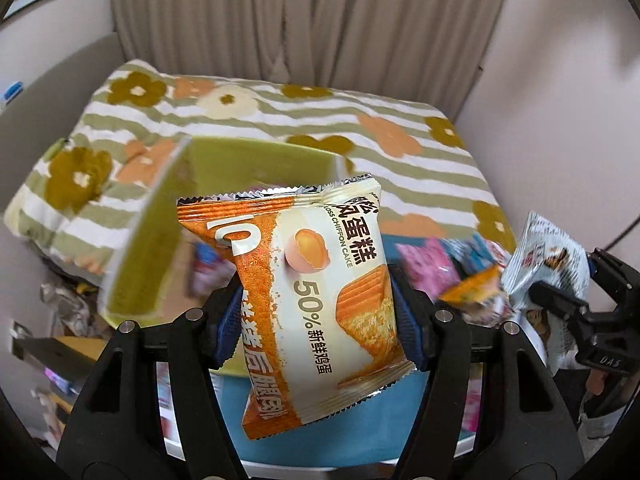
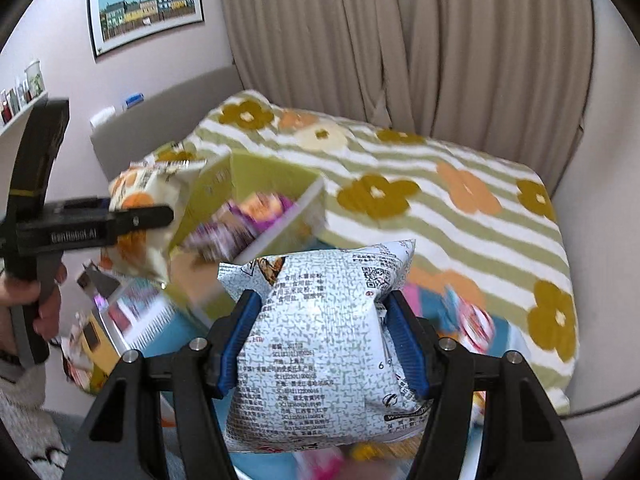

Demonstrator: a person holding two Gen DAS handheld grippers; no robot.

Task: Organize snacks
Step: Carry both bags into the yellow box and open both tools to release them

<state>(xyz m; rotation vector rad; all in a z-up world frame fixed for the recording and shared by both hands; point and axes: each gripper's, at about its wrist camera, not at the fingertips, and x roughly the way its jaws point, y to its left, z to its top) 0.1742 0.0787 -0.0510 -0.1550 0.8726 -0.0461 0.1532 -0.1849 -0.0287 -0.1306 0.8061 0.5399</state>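
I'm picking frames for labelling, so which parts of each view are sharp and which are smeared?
Left wrist view: the chiffon cake packet in the left gripper is crisp; the green box and loose snacks behind are motion-smeared.
Right wrist view: the white printed packet in the right gripper is sharp; box and snacks blur; the curtain bows with fisheye.

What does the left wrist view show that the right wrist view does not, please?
Only the left: the cake pack's printed front with an egg picture, gripped in the left gripper.
Only the right: a framed picture, a shelf, and the hand holding the left gripper.
Both: the green box, the floral blanket, curtains, and the white bag in the right gripper.
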